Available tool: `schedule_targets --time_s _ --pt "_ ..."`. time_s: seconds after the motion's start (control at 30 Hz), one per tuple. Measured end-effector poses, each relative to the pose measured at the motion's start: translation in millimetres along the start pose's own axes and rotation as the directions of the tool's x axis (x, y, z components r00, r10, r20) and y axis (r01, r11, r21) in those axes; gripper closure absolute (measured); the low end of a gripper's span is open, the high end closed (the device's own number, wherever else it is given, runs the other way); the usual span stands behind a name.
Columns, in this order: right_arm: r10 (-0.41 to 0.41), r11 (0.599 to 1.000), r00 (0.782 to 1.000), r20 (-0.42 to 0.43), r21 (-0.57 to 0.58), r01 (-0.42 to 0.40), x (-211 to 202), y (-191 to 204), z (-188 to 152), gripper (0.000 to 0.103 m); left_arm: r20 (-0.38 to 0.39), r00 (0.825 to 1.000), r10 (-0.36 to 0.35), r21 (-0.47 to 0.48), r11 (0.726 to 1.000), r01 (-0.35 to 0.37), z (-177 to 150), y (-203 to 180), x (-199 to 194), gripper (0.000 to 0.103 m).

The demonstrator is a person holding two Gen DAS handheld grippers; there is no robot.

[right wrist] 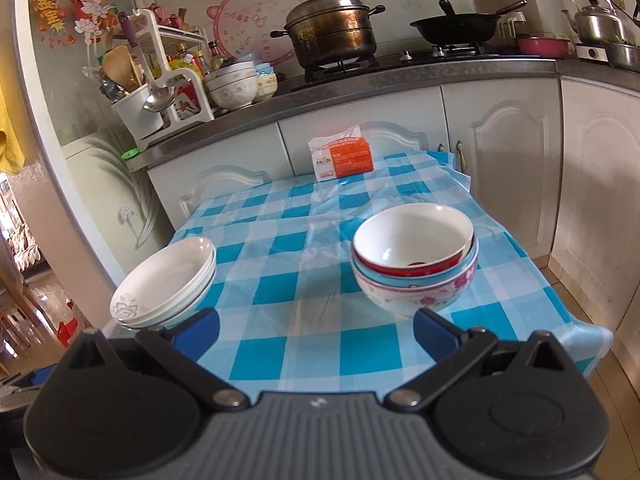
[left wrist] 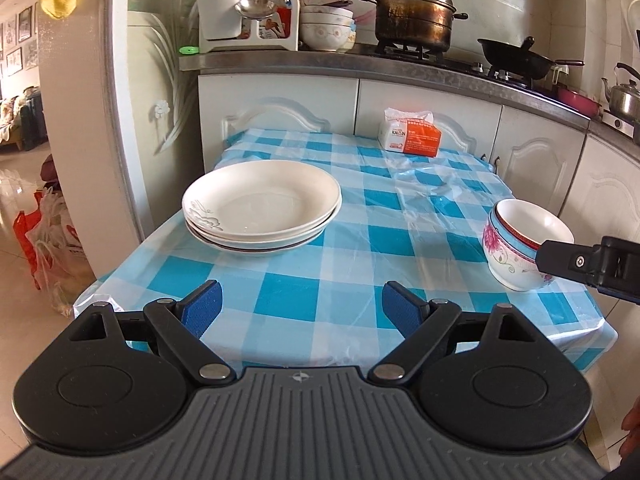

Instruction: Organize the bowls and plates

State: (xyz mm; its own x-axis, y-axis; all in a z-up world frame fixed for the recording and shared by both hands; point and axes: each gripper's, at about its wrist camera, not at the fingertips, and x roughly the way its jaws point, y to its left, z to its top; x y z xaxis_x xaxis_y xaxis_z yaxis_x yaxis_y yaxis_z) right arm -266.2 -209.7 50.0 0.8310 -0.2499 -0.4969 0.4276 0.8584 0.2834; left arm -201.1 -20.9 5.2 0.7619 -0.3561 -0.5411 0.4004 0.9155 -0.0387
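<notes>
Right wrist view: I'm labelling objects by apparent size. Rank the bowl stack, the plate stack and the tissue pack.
1. Bowl stack and plate stack: about alike, so unranked; the plates are partly hidden by the right gripper.
2. Tissue pack: smallest, though farthest away.

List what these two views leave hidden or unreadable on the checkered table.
- Plate stack: how many plates can't be counted for sure; the top plate covers the lower ones in both views.
- Nested bowls: the lower bowls' insides are hidden by the top bowl; in the left wrist view a gripper finger covers part of the side.
- Tissue pack: small print too small to read.
- Table's near edge: blocked by the gripper bodies.
</notes>
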Motion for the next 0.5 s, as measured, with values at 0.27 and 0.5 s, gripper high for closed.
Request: schedule_targets --time_s 0.27,0.5 --pt "-0.012 1.0 1.0 0.002 -0.023 0.012 -5.8 13.6 -7.9 0.001 0.0 1.0 0.011 -0.012 1.0 -0.011 -3.8 5.5 -9.4 0.0" --pt "-0.025 0.999 1.0 -0.001 -0.021 0.025 -6.0 16.4 -18.2 0.001 0.004 1.0 0.011 -0.032 0.999 -0.011 -3.9 5.6 -11.1 0.0"
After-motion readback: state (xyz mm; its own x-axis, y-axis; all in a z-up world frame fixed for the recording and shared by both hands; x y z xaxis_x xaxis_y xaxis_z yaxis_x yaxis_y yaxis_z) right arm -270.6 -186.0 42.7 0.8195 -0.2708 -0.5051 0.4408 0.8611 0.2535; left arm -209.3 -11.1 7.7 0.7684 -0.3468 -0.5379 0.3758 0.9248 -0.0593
